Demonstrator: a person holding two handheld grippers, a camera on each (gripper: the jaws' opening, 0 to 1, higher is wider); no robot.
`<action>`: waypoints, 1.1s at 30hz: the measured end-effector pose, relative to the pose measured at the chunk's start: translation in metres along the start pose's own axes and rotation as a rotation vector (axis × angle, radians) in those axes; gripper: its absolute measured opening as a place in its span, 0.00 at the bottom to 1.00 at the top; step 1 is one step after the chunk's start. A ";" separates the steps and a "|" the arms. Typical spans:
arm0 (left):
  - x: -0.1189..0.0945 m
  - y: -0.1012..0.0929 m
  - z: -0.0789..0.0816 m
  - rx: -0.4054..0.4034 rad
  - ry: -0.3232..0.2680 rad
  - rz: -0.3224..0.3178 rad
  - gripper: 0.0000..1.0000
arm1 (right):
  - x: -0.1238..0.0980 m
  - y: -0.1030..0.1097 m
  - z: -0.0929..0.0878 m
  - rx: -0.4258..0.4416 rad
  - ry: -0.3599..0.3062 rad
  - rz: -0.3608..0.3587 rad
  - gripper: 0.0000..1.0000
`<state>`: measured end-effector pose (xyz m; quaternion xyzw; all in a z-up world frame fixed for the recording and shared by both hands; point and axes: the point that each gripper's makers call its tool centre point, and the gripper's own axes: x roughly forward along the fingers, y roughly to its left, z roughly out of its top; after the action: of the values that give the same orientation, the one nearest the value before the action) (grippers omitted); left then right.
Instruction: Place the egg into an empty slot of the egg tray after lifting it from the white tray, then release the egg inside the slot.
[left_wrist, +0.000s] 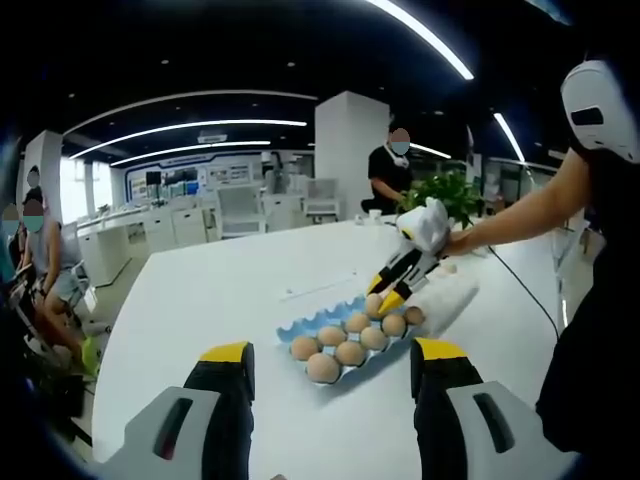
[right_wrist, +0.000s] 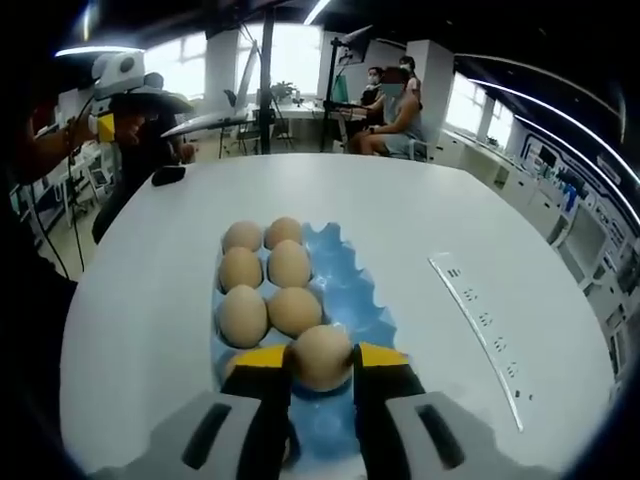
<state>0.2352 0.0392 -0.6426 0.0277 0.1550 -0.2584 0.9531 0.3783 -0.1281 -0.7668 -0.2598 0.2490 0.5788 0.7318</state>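
Note:
A blue egg tray (right_wrist: 352, 292) lies on the white table and holds several brown eggs (right_wrist: 266, 268) in its left and middle slots; its right column stands bare. My right gripper (right_wrist: 320, 362) is shut on one egg (right_wrist: 320, 352), held just over the tray's near end. In the left gripper view the right gripper (left_wrist: 385, 298) reaches in from the right, with the egg (left_wrist: 374, 305) at the blue tray's (left_wrist: 291, 331) far edge. A white tray (left_wrist: 455, 293) lies just beyond. My left gripper (left_wrist: 332, 352) hangs open in front of the tray, holding nothing.
A white power strip (right_wrist: 482, 322) lies on the table right of the tray. The person's arm (left_wrist: 520, 210) stretches in from the right. Seated people (right_wrist: 395, 115) and desks stand past the table's far edge. Bare tabletop (right_wrist: 140, 330) surrounds the tray.

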 end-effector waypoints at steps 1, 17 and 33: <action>0.000 0.000 0.000 0.001 -0.001 0.001 0.63 | 0.001 0.000 -0.001 0.000 0.004 0.002 0.24; 0.002 -0.001 0.001 0.004 -0.003 -0.004 0.63 | 0.006 -0.002 -0.009 0.092 0.027 0.039 0.25; 0.000 -0.001 0.001 0.005 -0.002 -0.001 0.62 | 0.004 -0.004 -0.005 0.031 -0.018 0.014 0.28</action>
<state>0.2350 0.0381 -0.6419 0.0300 0.1535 -0.2594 0.9530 0.3822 -0.1292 -0.7729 -0.2415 0.2534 0.5822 0.7338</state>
